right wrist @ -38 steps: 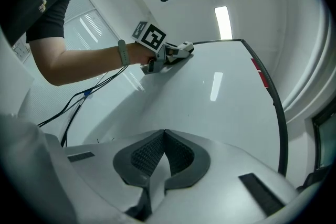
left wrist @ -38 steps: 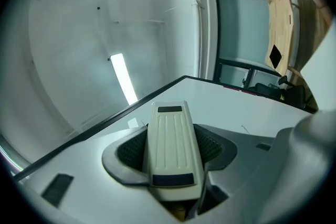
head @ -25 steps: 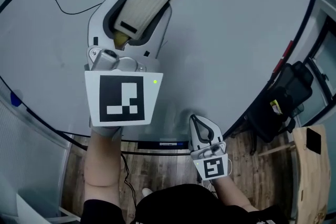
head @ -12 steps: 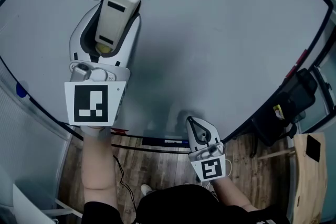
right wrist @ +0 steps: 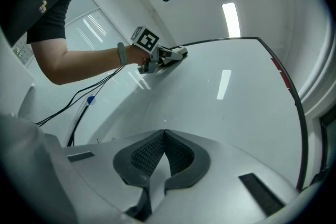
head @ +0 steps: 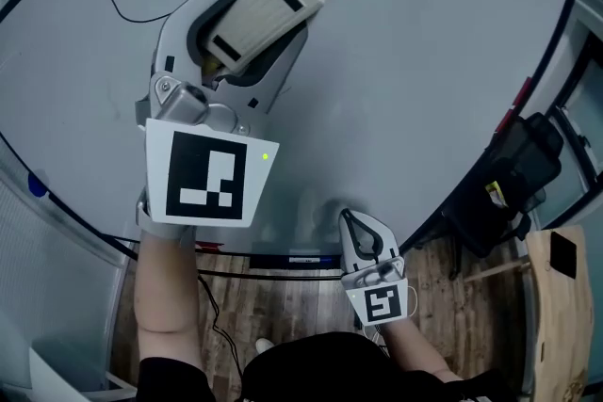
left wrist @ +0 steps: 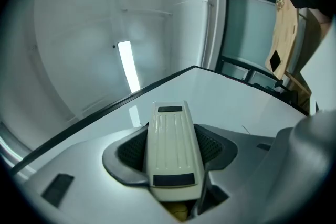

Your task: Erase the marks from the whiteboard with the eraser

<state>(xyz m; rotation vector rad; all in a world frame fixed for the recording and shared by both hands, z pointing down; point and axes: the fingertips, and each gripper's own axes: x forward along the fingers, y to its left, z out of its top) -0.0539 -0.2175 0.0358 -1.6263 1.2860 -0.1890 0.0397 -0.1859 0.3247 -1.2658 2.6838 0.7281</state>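
The whiteboard (head: 415,61) fills most of the head view. My left gripper (head: 262,16) is shut on a cream eraser (head: 266,7), which lies flat against the board at the upper middle. In the left gripper view the eraser (left wrist: 170,149) sits between the dark ribbed pads (left wrist: 131,150). A thin black curved mark (head: 132,16) shows on the board left of the eraser. My right gripper (head: 364,234) rests at the board's lower edge, shut with nothing in it; its pads (right wrist: 181,153) meet tip to tip. The right gripper view shows the left gripper (right wrist: 160,56) far across the board (right wrist: 231,107).
A tray with a blue marker (head: 303,258) runs under the board's lower edge. A red marker (head: 513,101) lies at the right rim. A black bag (head: 509,184) and a wooden board (head: 561,297) stand right of the whiteboard. Cables (right wrist: 79,99) hang below the left arm.
The left gripper swept the eraser left half a second ago, then back right and up to about where it was a second ago. The right gripper has stayed in place.
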